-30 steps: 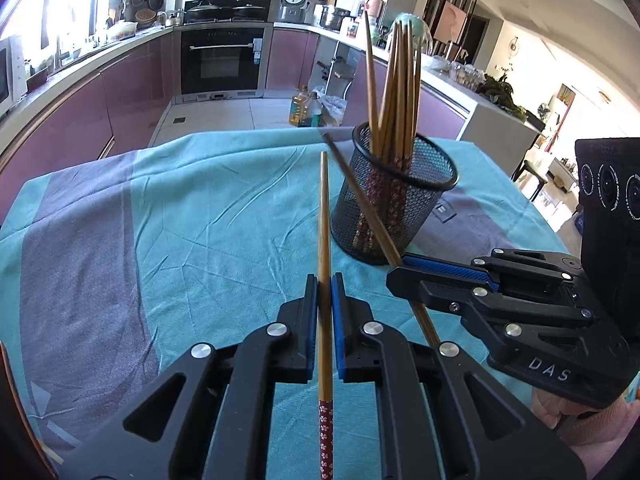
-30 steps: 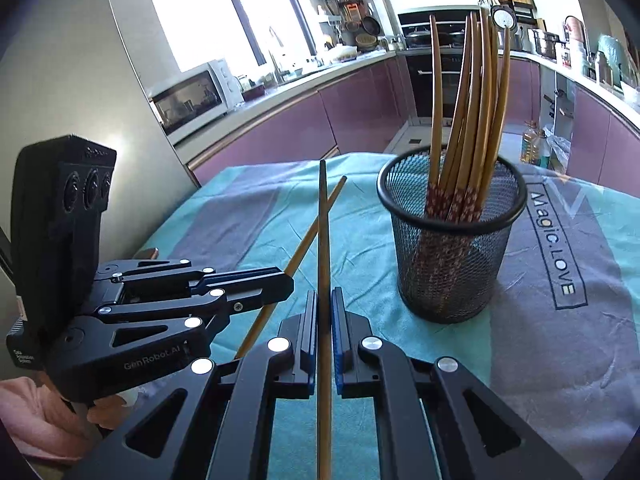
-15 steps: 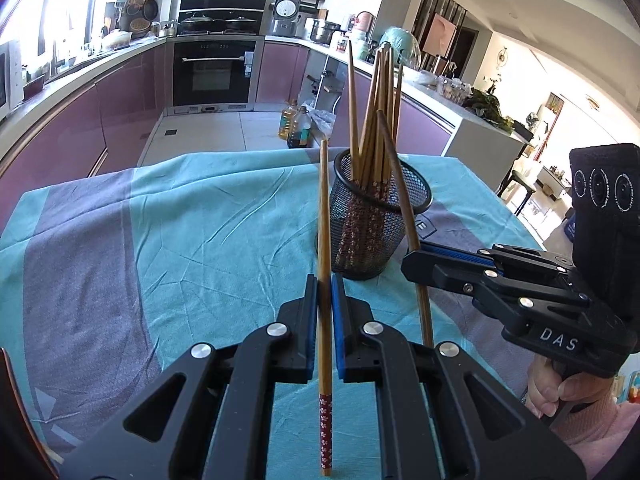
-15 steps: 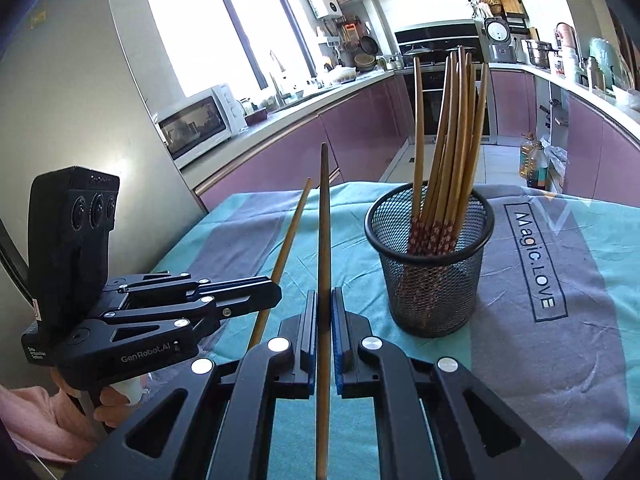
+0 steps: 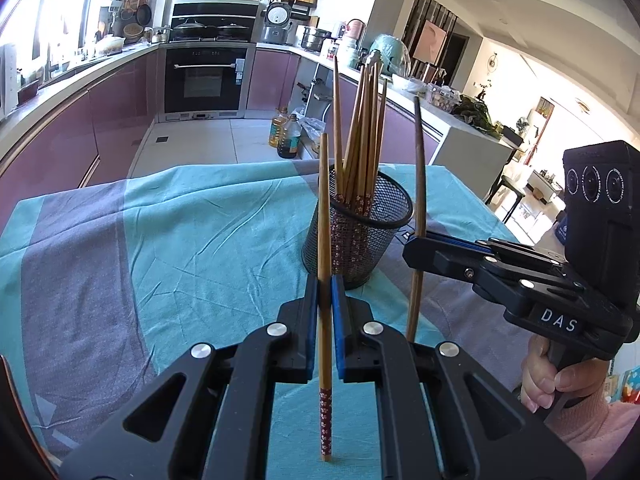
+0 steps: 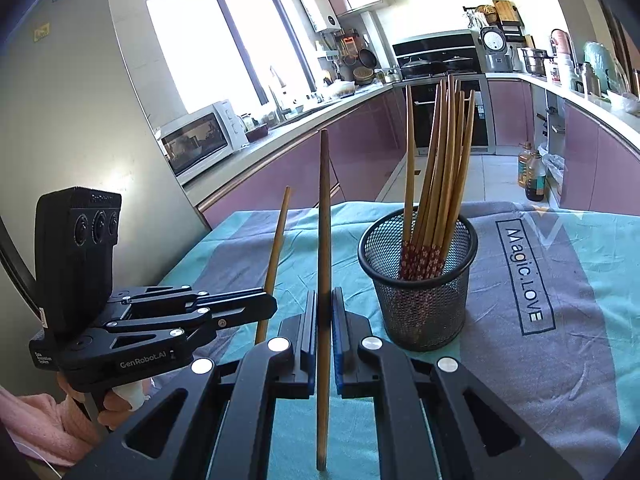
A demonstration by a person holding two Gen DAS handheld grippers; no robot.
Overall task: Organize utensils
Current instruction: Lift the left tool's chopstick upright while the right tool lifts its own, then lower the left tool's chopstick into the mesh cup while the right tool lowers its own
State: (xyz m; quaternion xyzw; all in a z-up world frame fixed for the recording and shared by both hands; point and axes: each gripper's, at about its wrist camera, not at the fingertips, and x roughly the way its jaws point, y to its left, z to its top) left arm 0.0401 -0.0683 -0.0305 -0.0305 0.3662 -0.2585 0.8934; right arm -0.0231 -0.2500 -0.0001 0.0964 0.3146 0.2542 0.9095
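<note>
A black mesh cup (image 5: 358, 232) (image 6: 418, 280) stands on the teal and grey cloth and holds several wooden chopsticks with red patterned ends. My left gripper (image 5: 325, 292) is shut on one chopstick (image 5: 324, 208), held near upright just in front of the cup. My right gripper (image 6: 325, 304) is shut on a second chopstick (image 6: 324, 216), also near upright, left of the cup in its own view. In the left wrist view the right gripper (image 5: 416, 246) shows to the right of the cup with its chopstick (image 5: 418, 168). In the right wrist view the left gripper (image 6: 266, 304) shows at left with its chopstick (image 6: 278, 240).
The table's cloth (image 5: 180, 248) reaches to the far edge, with kitchen floor and purple cabinets (image 5: 120, 120) beyond. Oil bottles (image 5: 286, 136) stand on the floor. A hand in a pink sleeve (image 5: 560, 384) holds the right gripper's handle.
Both grippers have risen a little and tipped their chopsticks from slanted to near upright. The cup now sits lower and farther in both views.
</note>
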